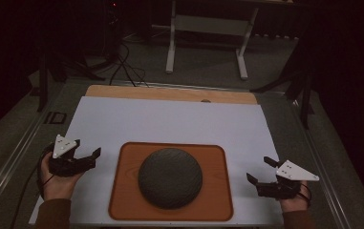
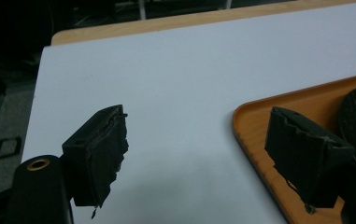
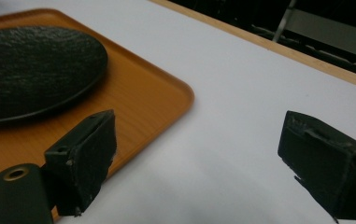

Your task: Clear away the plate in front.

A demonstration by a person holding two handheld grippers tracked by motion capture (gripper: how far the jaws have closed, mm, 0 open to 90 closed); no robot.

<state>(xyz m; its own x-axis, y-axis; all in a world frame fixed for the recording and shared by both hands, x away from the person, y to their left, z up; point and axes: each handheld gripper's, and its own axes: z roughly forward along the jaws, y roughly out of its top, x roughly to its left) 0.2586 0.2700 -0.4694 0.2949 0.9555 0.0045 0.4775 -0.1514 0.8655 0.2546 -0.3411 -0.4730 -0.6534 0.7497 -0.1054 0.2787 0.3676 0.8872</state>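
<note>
My left gripper [image 1: 86,153] and right gripper [image 1: 258,170] both stand with jaws spread wide and empty, each resting on the white board [image 1: 170,121] just beside an end of the orange tray [image 1: 122,191]. Between them the dark round plate [image 1: 170,177] lies face down in the middle of the tray. I judge it stiff, fairly heavy and breakable, its textured dome offering little purchase, so I would pinch its thin rim at the edge.

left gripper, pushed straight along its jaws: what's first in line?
Probably the orange tray's rim. In the high view the left gripper points right toward it; in its own view the right-hand jaw overlaps the tray corner. Height above the white board is unclear.
</note>
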